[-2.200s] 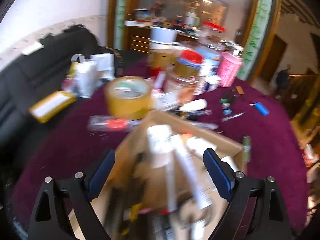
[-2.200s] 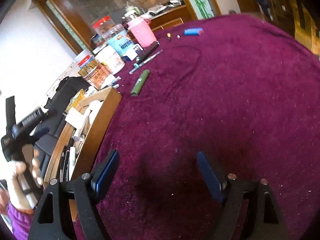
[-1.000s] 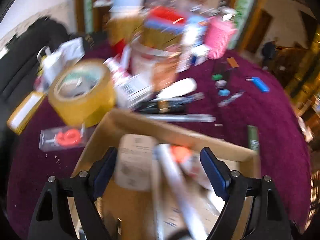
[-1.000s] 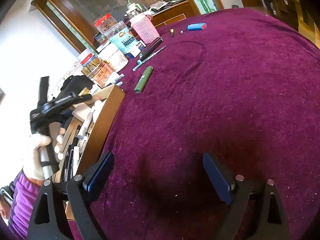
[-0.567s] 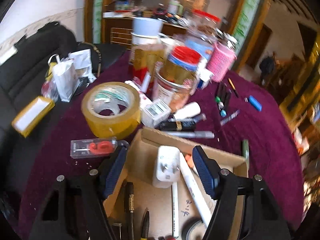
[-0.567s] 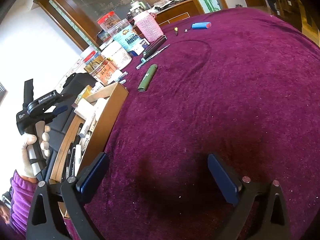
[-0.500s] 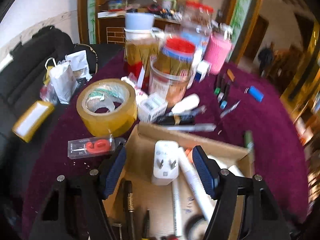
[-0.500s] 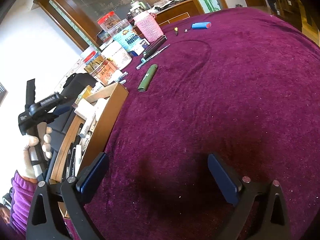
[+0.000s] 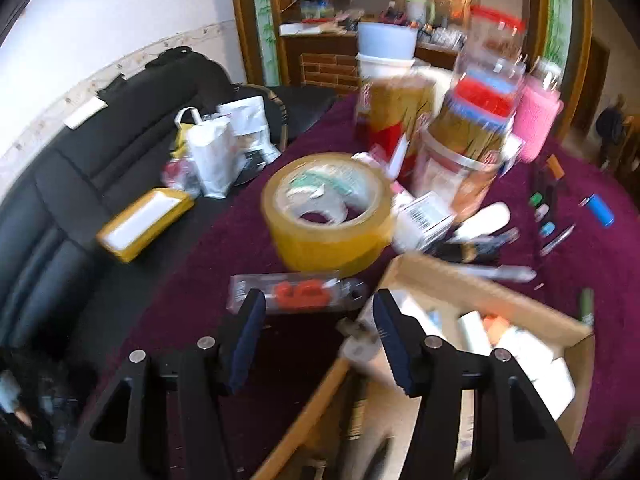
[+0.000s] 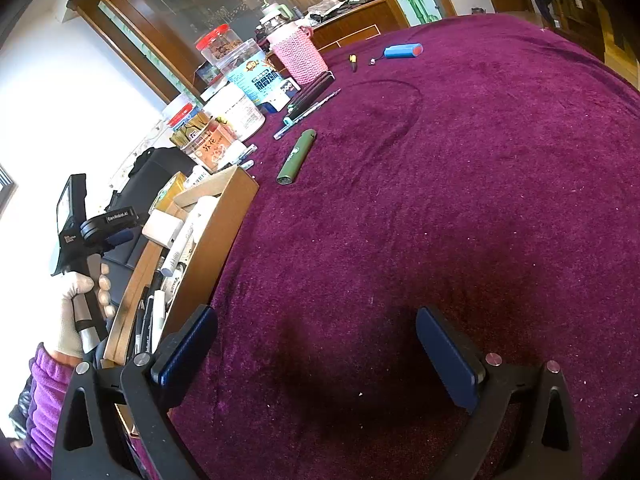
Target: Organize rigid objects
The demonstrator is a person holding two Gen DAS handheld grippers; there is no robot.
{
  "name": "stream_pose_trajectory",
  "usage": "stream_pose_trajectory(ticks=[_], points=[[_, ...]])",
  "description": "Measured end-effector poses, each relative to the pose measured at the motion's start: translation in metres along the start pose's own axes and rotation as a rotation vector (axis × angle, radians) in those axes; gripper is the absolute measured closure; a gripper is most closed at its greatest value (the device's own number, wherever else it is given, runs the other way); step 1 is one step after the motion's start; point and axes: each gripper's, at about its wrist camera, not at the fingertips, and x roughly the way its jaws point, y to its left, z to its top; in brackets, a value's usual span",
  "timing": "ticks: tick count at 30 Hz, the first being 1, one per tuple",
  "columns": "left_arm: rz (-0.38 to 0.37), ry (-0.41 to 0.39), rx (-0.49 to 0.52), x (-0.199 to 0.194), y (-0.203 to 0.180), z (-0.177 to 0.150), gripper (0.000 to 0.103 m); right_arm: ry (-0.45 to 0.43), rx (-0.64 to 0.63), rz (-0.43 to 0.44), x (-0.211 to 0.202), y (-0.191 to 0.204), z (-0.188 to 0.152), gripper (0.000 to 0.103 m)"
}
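Observation:
A cardboard box (image 9: 472,288) holding pens, markers and a white plug sits on the purple tablecloth; it also shows in the right wrist view (image 10: 224,216). My left gripper (image 9: 316,340) is open and empty, hovering over the box's left corner, just short of a clear packet with a red part (image 9: 296,292) and a roll of yellow tape (image 9: 328,216). My right gripper (image 10: 316,348) is open and empty above bare cloth. A green tube (image 10: 296,156), a blue cylinder (image 10: 402,50) and loose pens (image 10: 308,108) lie on the cloth.
Jars and tubs (image 9: 464,132) and a pink knitted holder (image 10: 298,58) crowd the table's far side. A black sofa (image 9: 80,184) with bags and a yellow box (image 9: 144,220) lies left of the table. Open purple cloth (image 10: 480,200) spreads to the right.
My left gripper has swung left from over the box toward the red packet and tape, its jaws narrower than before. The right gripper has barely moved.

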Motion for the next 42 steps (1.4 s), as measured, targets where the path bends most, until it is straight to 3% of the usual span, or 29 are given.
stream_pose_trajectory(ticks=[1,5,10,12,14,18,20,23,26,27,29,30,31,33,34,36,38,40,42], points=[[-0.047,-0.016,-0.013,-0.002,0.0,0.0,0.047,0.0,0.0,0.0,0.0,0.0,0.0,0.002],[-0.117,-0.045,-0.02,-0.008,-0.008,0.001,0.047,0.001,-0.001,0.0,0.0,0.0,0.0,0.001],[-0.169,0.045,0.026,0.012,-0.024,-0.008,0.047,0.002,-0.001,0.002,0.001,0.0,0.0,0.001],[-0.241,0.084,0.019,0.019,-0.03,-0.014,0.047,0.002,-0.002,0.001,0.001,0.0,0.0,0.001],[-0.226,0.121,0.024,0.027,-0.035,-0.018,0.047,0.002,-0.001,0.002,0.001,0.0,0.0,0.001],[-0.273,0.146,-0.039,0.031,-0.03,-0.02,0.046,0.002,-0.001,0.003,0.001,0.0,0.0,0.001],[-0.274,0.123,-0.061,0.019,-0.023,-0.018,0.046,0.002,-0.002,0.002,0.001,0.0,0.0,0.001],[-0.215,0.022,-0.011,-0.014,-0.021,-0.02,0.04,0.002,-0.002,0.003,0.001,0.0,0.0,0.001],[-0.077,-0.154,0.077,-0.064,-0.026,-0.032,0.034,0.002,-0.001,0.002,0.001,0.0,0.0,0.001],[-0.014,-0.238,0.109,-0.086,-0.029,-0.04,0.032,0.002,-0.001,0.002,0.001,0.0,0.0,0.001],[0.077,-0.45,0.152,-0.141,-0.036,-0.066,0.014,0.001,0.0,0.004,0.001,-0.001,0.0,0.001],[0.088,-0.553,0.15,-0.168,-0.037,-0.082,0.0,0.001,0.0,0.004,0.001,-0.001,0.0,0.001],[0.072,-0.639,0.137,-0.188,-0.036,-0.096,0.0,0.002,-0.001,0.003,0.001,0.0,0.0,0.001],[-0.048,-0.773,0.093,-0.217,-0.033,-0.121,0.0,0.008,-0.012,-0.009,0.002,0.002,0.001,0.0],[-0.092,-0.764,0.081,-0.22,-0.033,-0.124,0.0,0.014,-0.023,-0.021,0.004,0.004,0.001,0.0],[-0.148,-0.655,0.09,-0.213,-0.039,-0.122,0.0,0.031,-0.067,-0.054,0.006,0.014,0.001,0.0],[-0.116,-0.515,0.108,-0.197,-0.049,-0.122,0.0,-0.007,-0.119,-0.083,-0.001,0.029,-0.004,0.0],[-0.079,-0.456,0.11,-0.187,-0.055,-0.127,0.0,-0.109,-0.151,-0.076,-0.023,0.049,-0.015,0.0],[-0.097,-0.399,0.076,-0.179,-0.051,-0.137,0.0,-0.247,-0.231,-0.115,-0.044,0.076,-0.029,0.0]])
